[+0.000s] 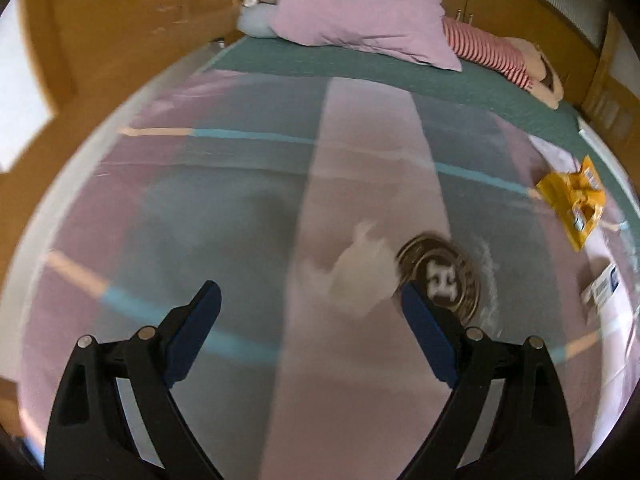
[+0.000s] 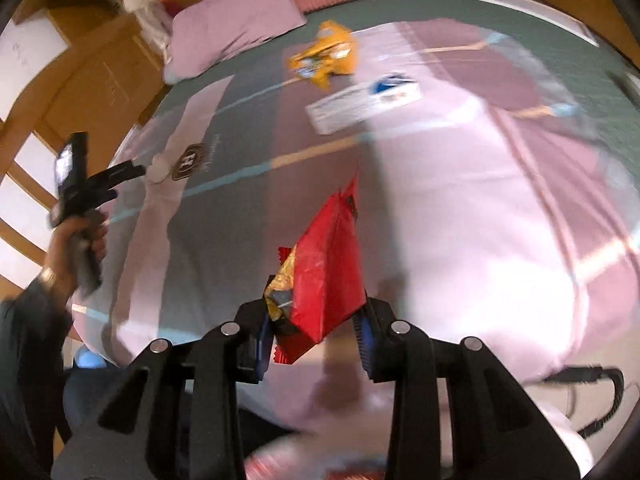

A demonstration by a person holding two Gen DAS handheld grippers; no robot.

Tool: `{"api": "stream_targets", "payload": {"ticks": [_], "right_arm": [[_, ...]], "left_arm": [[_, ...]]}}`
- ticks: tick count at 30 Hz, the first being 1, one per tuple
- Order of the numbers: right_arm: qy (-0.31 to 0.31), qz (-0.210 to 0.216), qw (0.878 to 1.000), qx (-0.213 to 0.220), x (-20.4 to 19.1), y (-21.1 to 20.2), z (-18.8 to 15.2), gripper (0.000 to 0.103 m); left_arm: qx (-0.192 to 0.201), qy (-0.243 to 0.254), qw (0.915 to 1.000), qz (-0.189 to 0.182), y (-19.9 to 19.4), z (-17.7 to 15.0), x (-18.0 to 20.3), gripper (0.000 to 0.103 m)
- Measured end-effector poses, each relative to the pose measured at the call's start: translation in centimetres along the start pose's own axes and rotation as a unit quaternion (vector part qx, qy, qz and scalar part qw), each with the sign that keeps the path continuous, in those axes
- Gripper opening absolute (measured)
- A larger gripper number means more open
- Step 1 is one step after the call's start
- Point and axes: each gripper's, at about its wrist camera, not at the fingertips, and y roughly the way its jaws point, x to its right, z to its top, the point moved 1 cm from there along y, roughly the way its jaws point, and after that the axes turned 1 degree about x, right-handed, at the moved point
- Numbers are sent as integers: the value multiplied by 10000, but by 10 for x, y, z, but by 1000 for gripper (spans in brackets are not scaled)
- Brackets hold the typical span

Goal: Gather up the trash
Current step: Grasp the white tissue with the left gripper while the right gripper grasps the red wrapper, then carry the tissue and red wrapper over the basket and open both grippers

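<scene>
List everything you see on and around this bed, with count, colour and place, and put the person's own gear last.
bedspread: one, pink and grey-blue panels, covering the bed
pillow: one, lilac, head of the bed
striped cloth: one, red and white, beside the pillow
yellow wrapper: one, crumpled, on the bedspread near the pillow
flat carton: one, white and blue, lying just below the yellow wrapper
white wad: one, blurred, beside the round logo on the bedspread
red wrapper: one, between the right jaws
left gripper: one, black with blue pads, jaws wide, nothing in them
right gripper: one, black, closed on the red wrapper
</scene>
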Motion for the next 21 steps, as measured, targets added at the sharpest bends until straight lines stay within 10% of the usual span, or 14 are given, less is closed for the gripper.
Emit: {"api": "stream_targets", "payload": {"ticks": [3,4,7,21], "right_arm": [[188,-251,9995,38,26,-19,-11,36],[258,-307,9992,39,34,-24,-14,35],[354,-388,9986,77,40,-27,-17,36],[-299,-99,9971,697,-9,-67,-24,35]], "left_arm": [[-190,152,9997,-14,20,4,8,80],[-331,213,9992,-18,28,3,12,54],[-375,249,9987,-238,27,-2,20,27],[1377,250,9891,-459,-219,-93,57,23]]}}
